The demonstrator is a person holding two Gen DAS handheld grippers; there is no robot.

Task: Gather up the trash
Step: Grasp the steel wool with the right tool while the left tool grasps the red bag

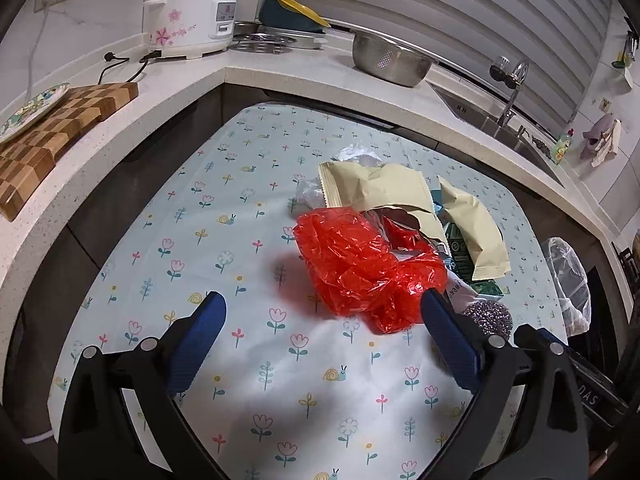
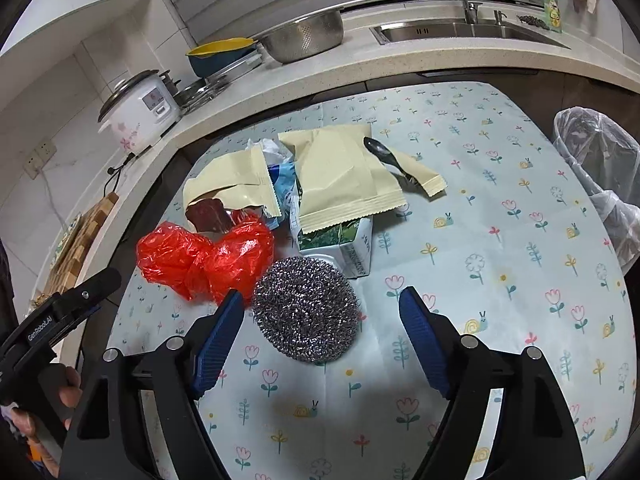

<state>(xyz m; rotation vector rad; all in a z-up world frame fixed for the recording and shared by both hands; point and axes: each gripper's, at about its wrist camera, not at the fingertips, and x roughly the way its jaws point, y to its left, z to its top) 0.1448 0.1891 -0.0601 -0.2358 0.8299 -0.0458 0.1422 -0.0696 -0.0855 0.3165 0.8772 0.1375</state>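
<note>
Both grippers hang over the flowered tablecloth (image 1: 168,216), pointing down at the trash pile in the middle of the table.

Left gripper (image 1: 322,312): released, jaws wide, nothing between the pads. The crumpled red plastic bag (image 1: 360,264) lies just ahead of it and a little toward its right finger; that finger's tip (image 1: 434,300) sits at the near edge of the bag, and I cannot tell whether it touches. The bag's bulk runs diagonally, from far-left to near-right in this view.

Right gripper (image 2: 322,300): also released, jaws apart, empty. The steel wool scrubber (image 2: 306,312) lies straight ahead, between the lines of the two fingers but nearer the left one. It is round, so no long axis to align to.

Behind both lie the beige foil pouches (image 2: 344,176), a green-printed carton (image 2: 344,246) under one pouch, and a dark spoon (image 2: 384,156) on top. The lined waste bin (image 2: 596,168) stands off the table's right edge, well apart from the pile.

Judgement: the right hand is nearer the scrubber and the bin; the left is nearer the red bag. For the left, I would shift slightly right to centre the bag before clenching.
</note>
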